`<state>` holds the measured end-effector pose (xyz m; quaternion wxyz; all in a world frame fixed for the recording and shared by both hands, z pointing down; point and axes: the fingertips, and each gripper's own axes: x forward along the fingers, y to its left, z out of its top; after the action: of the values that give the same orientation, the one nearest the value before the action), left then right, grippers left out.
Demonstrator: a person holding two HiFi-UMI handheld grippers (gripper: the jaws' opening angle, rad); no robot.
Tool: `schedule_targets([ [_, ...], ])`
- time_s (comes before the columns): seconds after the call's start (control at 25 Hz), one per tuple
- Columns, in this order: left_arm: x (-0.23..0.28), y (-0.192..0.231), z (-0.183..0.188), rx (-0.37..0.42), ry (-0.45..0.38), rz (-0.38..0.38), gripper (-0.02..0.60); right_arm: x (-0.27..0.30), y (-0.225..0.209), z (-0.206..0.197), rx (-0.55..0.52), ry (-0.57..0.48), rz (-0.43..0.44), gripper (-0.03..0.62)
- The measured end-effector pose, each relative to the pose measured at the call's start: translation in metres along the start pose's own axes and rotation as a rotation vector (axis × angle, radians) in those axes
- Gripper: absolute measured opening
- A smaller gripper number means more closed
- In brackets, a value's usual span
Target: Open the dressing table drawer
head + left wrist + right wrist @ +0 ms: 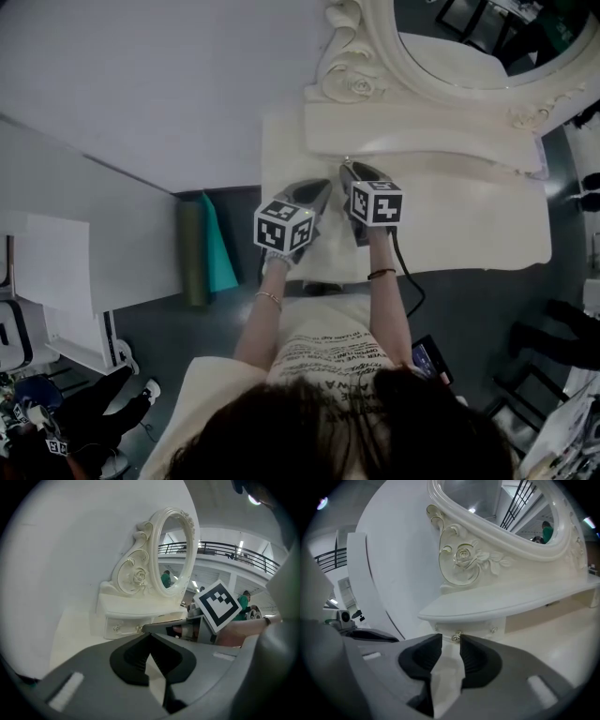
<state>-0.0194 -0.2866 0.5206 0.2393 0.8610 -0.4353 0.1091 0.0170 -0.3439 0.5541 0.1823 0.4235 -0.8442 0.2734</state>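
Right gripper view looks along the right gripper (451, 636), whose jaws stand apart with a clear gap between the pads. A small metal knob (456, 638) sits at the far end of that gap, level with the jaw tips and slightly nearer the right-hand one. It does not look clamped, though I cannot tell whether a pad brushes it. The knob belongs to the drawer (476, 626), whose white front stands straight ahead of the jaws, just under a curved shelf (501, 603). A second knob (493, 630) shows on the same front, off to the right of the jaws. Above the shelf rises the carved frame of the mirror (464, 557).

The left gripper (150, 634) has its jaws together at the tips, with nothing between them. The drawer front lies ahead of those tips and a little to their left. The right gripper's marker cube (217, 605) is close on their right.

From the head view, both grippers lie side by side over the left end of the dressing table (469, 225). Both point toward the shelf below the mirror, and the right one reaches further in.
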Motion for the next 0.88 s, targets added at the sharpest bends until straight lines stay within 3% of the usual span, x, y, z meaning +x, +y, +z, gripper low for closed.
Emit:
schedule_targets([
  [0.2, 0.003, 0.007, 0.002, 0.001, 0.007, 0.013, -0.002, 0.011, -0.006, 0.000, 0.023, 0.013, -0.013, 0.133],
  [0.88, 0.009, 0.018, -0.002, -0.020, 0.024, 0.035, -0.002, 0.031, -0.013, -0.006, 0.113, 0.061, -0.031, 0.133],
])
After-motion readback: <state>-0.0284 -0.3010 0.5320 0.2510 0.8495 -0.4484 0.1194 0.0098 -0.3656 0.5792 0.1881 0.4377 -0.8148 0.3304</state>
